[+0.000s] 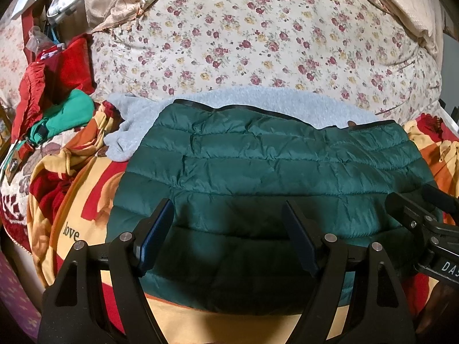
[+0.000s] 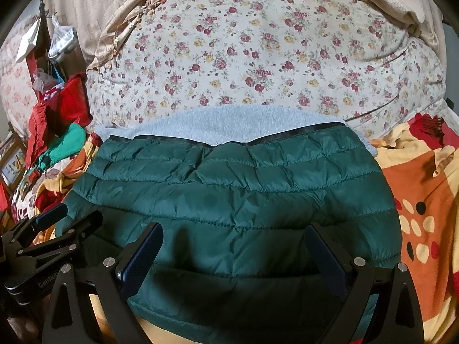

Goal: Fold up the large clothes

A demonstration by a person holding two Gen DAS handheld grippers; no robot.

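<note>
A dark green quilted puffer jacket (image 1: 258, 172) lies folded flat on the bed, with a pale blue fleece garment (image 1: 258, 100) showing beneath its far edge. It also shows in the right wrist view (image 2: 235, 200), with the fleece (image 2: 229, 123) behind. My left gripper (image 1: 229, 215) is open and empty, hovering over the jacket's near left part. My right gripper (image 2: 235, 238) is open and empty over the near right part. The right gripper shows at the left view's right edge (image 1: 416, 215); the left gripper shows at the right view's left edge (image 2: 66, 218).
A floral quilt (image 1: 258, 43) is bunched up behind the jacket. A red, orange and yellow blanket (image 2: 424, 200) covers the bed. A heap of red clothes (image 1: 43, 86) and a green garment (image 1: 68, 114) lies at the left.
</note>
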